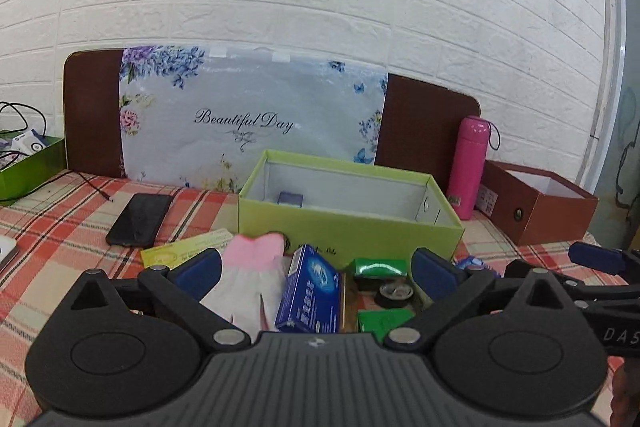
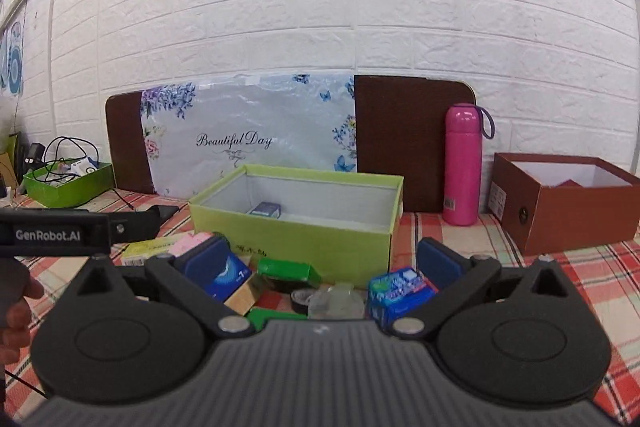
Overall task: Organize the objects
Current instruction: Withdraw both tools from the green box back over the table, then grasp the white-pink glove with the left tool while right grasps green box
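Right wrist view alone: blue gum pack [image 2: 396, 293]; both hand-held grippers [image 1: 316, 273] [image 2: 320, 267] spread apart, empty.

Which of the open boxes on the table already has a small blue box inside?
The light green cardboard box in the middle, before the floral board: a small blue box lies on its floor. The brown cardboard box, right of the pink bottle, shows none.

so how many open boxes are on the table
3: light green box in the middle, brown box far right, small green box far left holding cables. None seems hidden.
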